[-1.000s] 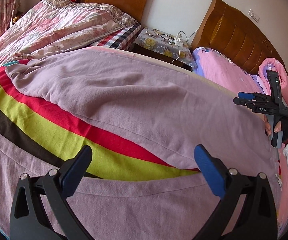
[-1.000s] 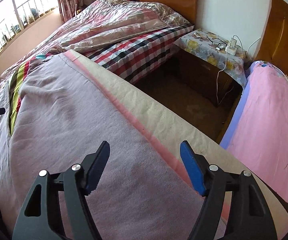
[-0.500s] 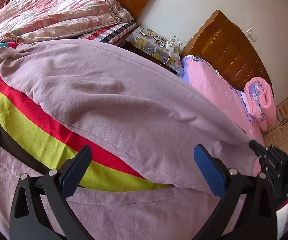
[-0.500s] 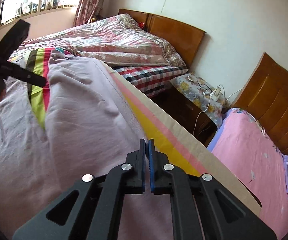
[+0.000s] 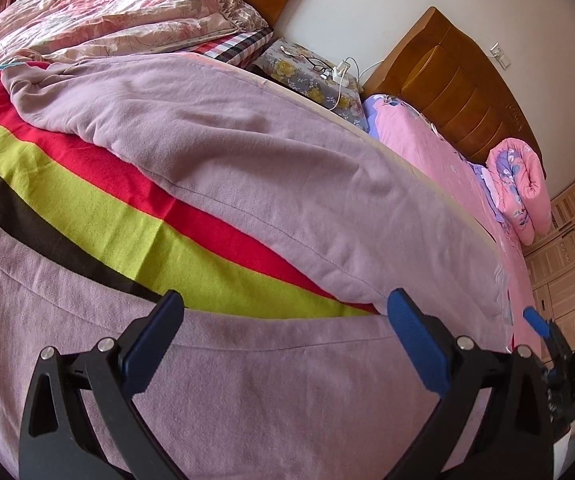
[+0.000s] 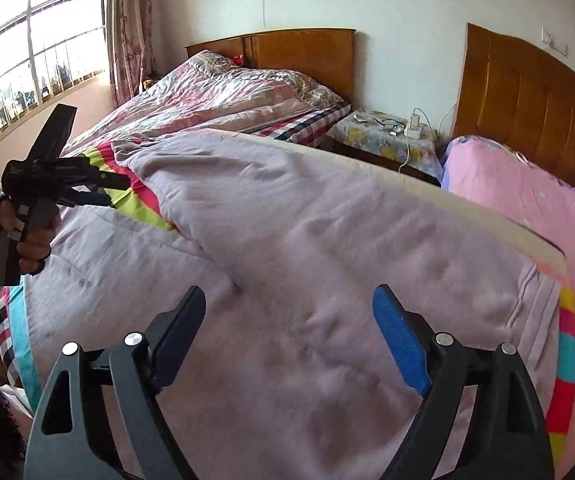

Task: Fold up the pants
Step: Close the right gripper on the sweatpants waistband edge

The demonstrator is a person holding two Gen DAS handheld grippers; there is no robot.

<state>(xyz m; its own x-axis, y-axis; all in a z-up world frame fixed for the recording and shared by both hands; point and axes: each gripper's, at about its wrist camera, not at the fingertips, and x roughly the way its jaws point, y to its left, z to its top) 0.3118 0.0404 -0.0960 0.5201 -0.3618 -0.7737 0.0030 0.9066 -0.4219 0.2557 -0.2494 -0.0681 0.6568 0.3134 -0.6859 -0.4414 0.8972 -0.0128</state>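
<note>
Two grippers in view, both above lilac pants (image 5: pixel 247 152) spread over the near bed (image 6: pixel 447 196). The pants lie with their two legs apart in a V, a striped sheet (image 5: pixel 135 224) of red, lime and dark bands showing in the gap between them.

Left to right, left wrist view: the floral quilt (image 5: pixel 119 12) on the far bed at upper left; one pant leg runs across the lower frame beneath the left gripper (image 5: pixel 283 344), jaws spread wide with nothing between them; the other leg runs from upper left toward lower right. A nightstand (image 5: pixel 311 80) with glasses and a white charger sits between the two wooden headboards. The pink bed (image 5: pixel 427 140) with a rolled pink quilt (image 5: pixel 521 188) is at right. The right gripper (image 5: pixel 559 356) shows only partly at the right edge.

Right wrist view: window (image 6: pixel 35 60) at far left; the left gripper (image 6: pixel 103 190) is held in a hand (image 6: pixel 33 240) over the striped gap, fingers apart. The two legs meet in front of the right gripper (image 6: pixel 289 344), jaws spread wide and empty, hovering over the lilac cloth. Whether either gripper touches the fabric cannot be told.
</note>
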